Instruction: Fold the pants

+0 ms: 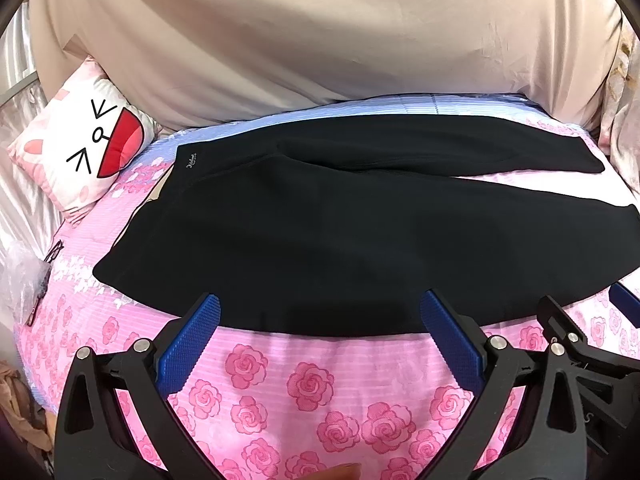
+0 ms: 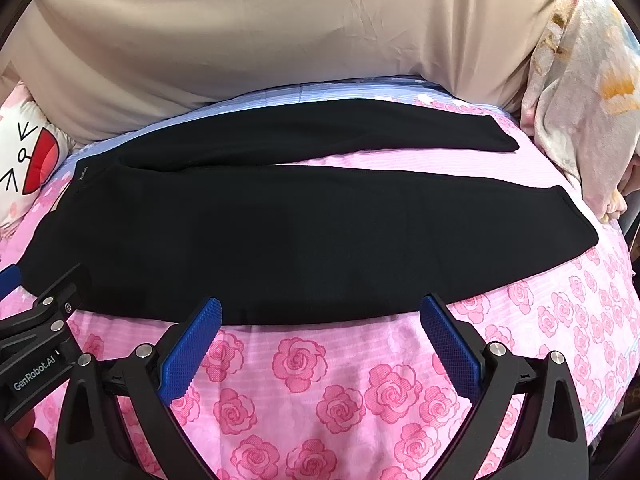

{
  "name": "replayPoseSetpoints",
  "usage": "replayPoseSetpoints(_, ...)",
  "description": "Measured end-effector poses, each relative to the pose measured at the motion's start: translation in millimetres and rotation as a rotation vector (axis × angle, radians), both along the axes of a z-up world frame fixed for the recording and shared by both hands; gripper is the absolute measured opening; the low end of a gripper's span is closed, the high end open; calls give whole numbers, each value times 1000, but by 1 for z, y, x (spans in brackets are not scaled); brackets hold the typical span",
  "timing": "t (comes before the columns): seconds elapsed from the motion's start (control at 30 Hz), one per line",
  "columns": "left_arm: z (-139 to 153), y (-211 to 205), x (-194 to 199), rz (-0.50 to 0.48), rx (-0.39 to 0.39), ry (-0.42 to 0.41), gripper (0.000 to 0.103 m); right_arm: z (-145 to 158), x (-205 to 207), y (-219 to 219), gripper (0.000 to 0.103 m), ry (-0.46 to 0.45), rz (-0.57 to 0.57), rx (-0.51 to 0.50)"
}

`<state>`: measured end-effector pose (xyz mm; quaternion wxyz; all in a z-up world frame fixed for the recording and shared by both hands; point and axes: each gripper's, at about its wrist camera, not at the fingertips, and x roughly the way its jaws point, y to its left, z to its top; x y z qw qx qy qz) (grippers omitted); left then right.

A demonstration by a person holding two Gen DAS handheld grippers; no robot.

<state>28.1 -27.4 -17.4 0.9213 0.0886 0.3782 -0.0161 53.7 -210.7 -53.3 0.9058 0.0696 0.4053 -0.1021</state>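
A: Any text readable?
B: "GenRobot.AI", white on black, on the left tongs (image 2: pixel 24 292) body, seen in right wrist view.
A: Pants (image 1: pixel 320 232)?
B: Small pale logo (image 1: pixel 193 158) near waistband corner, too tiny to read.
A: Pillow (image 1: pixel 80 148)?
B: Drawn cartoon face marks only, no words.

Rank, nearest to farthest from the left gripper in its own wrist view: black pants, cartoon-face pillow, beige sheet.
From the left gripper:
1. Black pants, straight ahead at the fingertips.
2. White cartoon-face pillow, far left.
3. Beige draped sheet, at the back.
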Motion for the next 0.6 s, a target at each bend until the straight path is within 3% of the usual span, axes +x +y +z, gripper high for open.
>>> replayPoseSetpoints(0.37,-7,-11,12,-2,57,27,98,-6,6,-1,98,15,2,-14)
replayPoseSetpoints(0.5,-6,-8,21,5,22,13,98,1,11,-18,98,-25,-25,-74)
replayPoseSetpoints(0.6,-4,-5,35,-2,-2,13,98,14,15,-51,98,-101,-35,-38)
